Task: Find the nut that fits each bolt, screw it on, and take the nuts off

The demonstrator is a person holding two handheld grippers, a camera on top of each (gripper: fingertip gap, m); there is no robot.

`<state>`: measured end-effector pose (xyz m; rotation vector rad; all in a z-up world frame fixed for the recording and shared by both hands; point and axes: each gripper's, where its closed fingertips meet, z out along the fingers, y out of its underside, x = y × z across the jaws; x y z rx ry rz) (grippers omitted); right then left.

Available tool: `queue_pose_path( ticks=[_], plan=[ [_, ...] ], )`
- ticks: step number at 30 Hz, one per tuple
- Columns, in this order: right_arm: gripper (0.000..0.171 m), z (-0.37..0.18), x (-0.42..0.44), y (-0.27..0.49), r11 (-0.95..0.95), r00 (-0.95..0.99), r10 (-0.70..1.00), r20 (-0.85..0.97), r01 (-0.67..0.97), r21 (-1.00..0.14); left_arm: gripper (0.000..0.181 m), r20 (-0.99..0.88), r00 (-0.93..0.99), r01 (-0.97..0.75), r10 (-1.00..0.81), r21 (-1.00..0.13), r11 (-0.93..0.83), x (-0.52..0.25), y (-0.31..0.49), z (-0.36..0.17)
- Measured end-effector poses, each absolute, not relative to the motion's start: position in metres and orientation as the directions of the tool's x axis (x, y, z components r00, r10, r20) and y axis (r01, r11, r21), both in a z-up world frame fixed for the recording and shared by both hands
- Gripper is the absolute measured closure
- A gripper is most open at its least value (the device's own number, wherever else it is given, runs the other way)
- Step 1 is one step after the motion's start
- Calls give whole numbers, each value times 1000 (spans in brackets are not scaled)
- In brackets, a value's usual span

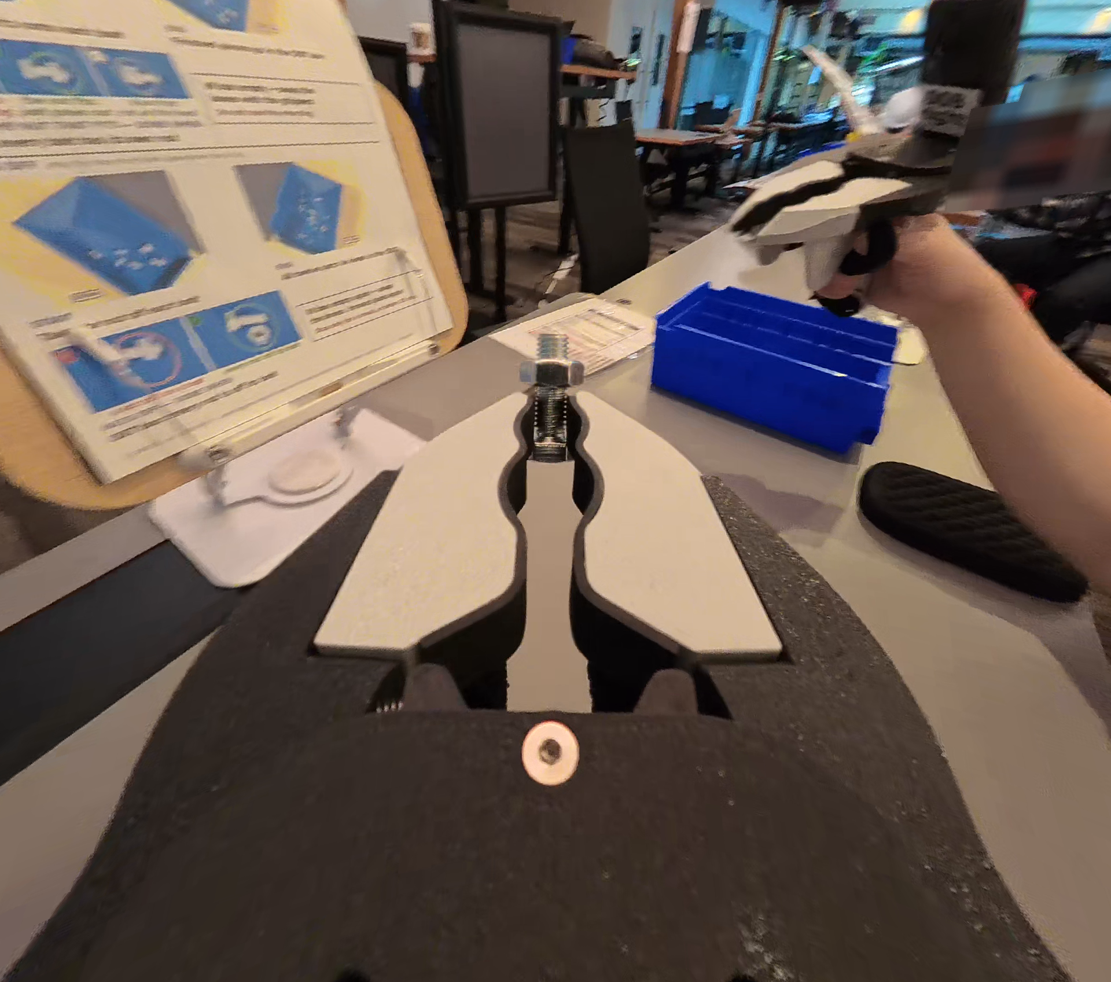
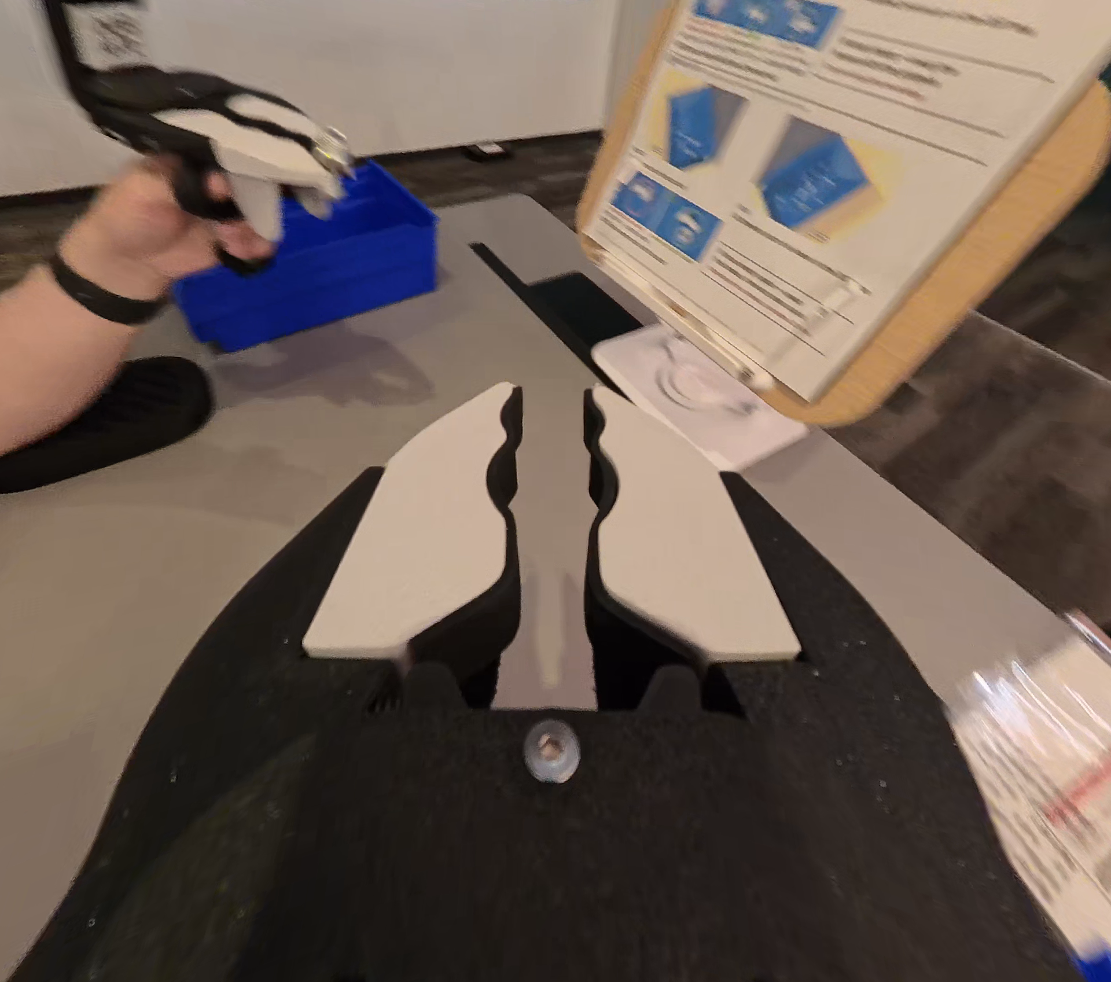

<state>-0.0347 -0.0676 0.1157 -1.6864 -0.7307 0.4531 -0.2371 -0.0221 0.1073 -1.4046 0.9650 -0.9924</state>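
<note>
From the left wrist view, the left gripper [image 1: 550, 412] has its jaws squeezed on a shiny bolt [image 1: 549, 421]. The bolt sticks straight out past the tips, and a nut [image 1: 552, 371] sits on its threads just beyond them. Past the tips and off to the right, a blue box [image 1: 775, 370] rests on the grey table [image 1: 691, 472]. Above the box, a hand [image 1: 896, 274] holds the right gripper [image 1: 742, 225] up in the air. A black pad [image 1: 962, 526] lies on the table near the right jaw. A big paper sign [image 1: 198, 159] on a white stand [image 1: 264, 502] leans to the left of the jaws.

From the right wrist view, the right gripper [image 2: 552, 400] has its jaws apart with nothing between them, only bare table [image 2: 300, 472] showing in the gap. Far to the left of the tips, the other hand [image 2: 138, 225] holds the left gripper [image 2: 330, 159] over the blue box [image 2: 336, 268], with the shiny bolt [image 2: 332, 149] at its tips. The sign [image 2: 841, 111] stands to the right of the jaws.
</note>
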Motion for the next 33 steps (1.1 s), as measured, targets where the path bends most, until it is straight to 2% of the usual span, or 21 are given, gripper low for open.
queue_pose_path(
  ticks=[5, 12, 19, 21, 24, 26, 28, 33],
  plan=[
    [152, 138, -101, -89, -26, 566, 823, 48, 122, -992, 172, 68, 107, 12, -992, -998, -67, -197, -65, 102],
    [153, 149, -145, -115, 16, 389, 921, -38, -135, -991, 172, -10, 27, 3, -1000, -1000, 10, -170, -105, 96],
    [153, 126, -155, -120, -131, 184, 967, -176, -230, -964, 173, -7, -42, 18, -999, -1000, 6, -156, -123, 89],
    [154, 123, -157, -116, -124, 192, 966, -171, -235, -964, 173, -4, -50, 27, -999, -1000, 2, -154, -124, 87],
    [153, 108, -166, -120, -67, 192, 977, -92, -134, -989, 173, 2, -39, 21, -999, -1000, -3, -152, -123, 84],
    [152, 107, -168, -121, 18, 231, 973, -7, -107, -994, 173, 15, -32, 34, -999, -999, -16, -152, -122, 84],
    [158, 111, -167, -122, 111, 282, 957, 74, -117, -987, 173, 18, -40, 65, -999, -998, -21, -152, -124, 87],
    [158, 116, -162, -120, 58, 278, 961, 7, -176, -983, 173, 26, -55, 99, -998, -995, -31, -156, -126, 94]
  ],
)
